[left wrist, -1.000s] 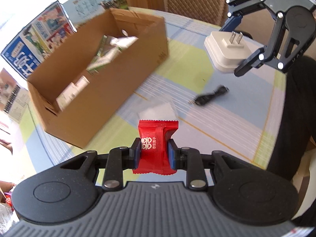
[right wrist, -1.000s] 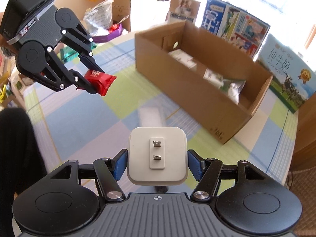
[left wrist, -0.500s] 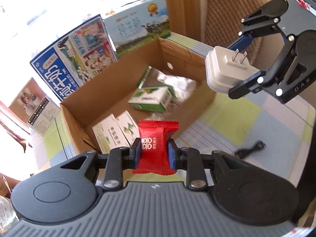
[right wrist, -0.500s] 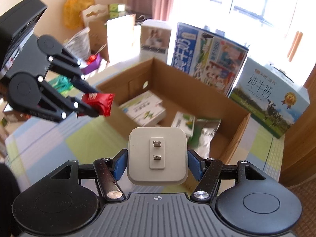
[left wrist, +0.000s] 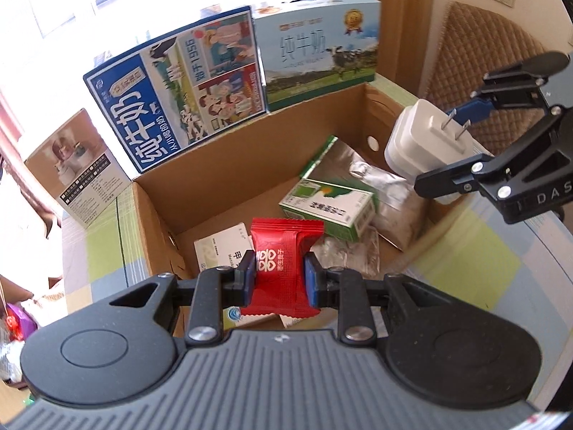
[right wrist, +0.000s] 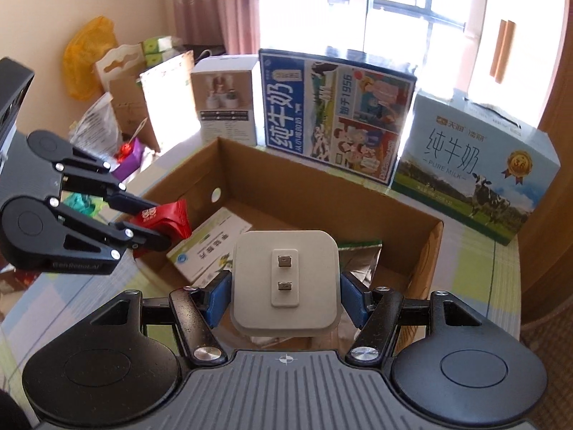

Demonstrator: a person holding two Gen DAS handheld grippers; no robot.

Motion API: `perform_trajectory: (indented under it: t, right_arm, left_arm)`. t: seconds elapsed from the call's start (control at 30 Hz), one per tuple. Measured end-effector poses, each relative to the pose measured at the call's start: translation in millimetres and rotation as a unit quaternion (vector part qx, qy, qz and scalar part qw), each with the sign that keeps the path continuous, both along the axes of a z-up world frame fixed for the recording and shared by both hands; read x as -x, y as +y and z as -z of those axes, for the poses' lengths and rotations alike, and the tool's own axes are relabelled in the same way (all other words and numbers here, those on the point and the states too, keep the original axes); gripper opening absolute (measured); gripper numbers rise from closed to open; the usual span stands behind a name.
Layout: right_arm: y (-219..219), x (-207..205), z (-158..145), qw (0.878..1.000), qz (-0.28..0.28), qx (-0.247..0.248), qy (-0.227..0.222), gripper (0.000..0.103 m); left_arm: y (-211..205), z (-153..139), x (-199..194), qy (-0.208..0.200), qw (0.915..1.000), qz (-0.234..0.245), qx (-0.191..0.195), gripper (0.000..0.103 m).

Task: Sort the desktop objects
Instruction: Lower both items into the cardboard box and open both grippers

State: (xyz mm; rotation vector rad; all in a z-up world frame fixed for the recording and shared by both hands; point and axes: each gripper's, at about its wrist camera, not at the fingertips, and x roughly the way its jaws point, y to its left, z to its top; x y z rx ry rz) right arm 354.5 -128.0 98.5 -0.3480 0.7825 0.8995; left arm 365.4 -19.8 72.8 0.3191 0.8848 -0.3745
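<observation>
The left gripper (left wrist: 279, 274) has its jaws clamped narrowly on a red candy (left wrist: 284, 251), held above the near left end of the open carton (left wrist: 229, 165). The right gripper (right wrist: 284, 295) has its jaws set wider, gripping a white charger (right wrist: 284, 279) by its sides, prongs pointing away, over the carton's right half. Inside lie a green box (left wrist: 329, 208), a white box (right wrist: 211, 247) and silver pouches (left wrist: 390, 193). Milk cases (right wrist: 336, 114) stand behind on the worktop (left wrist: 476, 265).

The step in hand looks like dropping both items in. To do it well, each hand should be well inside the carton's rim before opening, and lowered close to the contents so the charger does not land hard or bounce. The candy is light; its wrapper may cling to a pad, so the jaws should open fully.
</observation>
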Motion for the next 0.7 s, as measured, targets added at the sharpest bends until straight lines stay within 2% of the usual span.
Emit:
perform_trajectory:
  t: [0.37,0.4,0.43,0.47,0.57,0.7]
  right_arm:
    - [7.2,-24.9,23.5,0.999,0.03,-0.008,0.027,0.061]
    - [7.4,-26.8,25.3,0.999,0.034,-0.01,0.031,0.062]
    - [7.4,-29.1,27.3,0.999,0.038,-0.013,0.036,0.062]
    - [7.2,-31.3,29.4,0.998,0.042,-0.017,0.042,0.062]
    - [5.5,-36.4,35.0,0.997,0.054,-0.021,0.054,0.063]
    - [0.1,-34.7,37.8,0.997,0.06,-0.019,0.047,0.068]
  left_arm:
    - [6.4,26.6,-28.0,0.009,0.9992,-0.035,0.019,0.024]
    - [6.4,28.4,-29.0,0.006,0.999,-0.04,0.018,0.027]
    - [6.9,29.7,-29.6,0.004,0.9988,-0.045,0.018,0.039]
    - [8.1,30.4,-29.9,0.003,0.9985,-0.049,0.022,0.043]
    - [12.2,31.3,-28.3,0.002,0.9982,-0.054,0.026,0.043]
    - [17.7,30.5,-22.2,-0.001,0.9981,-0.056,0.024,0.043]
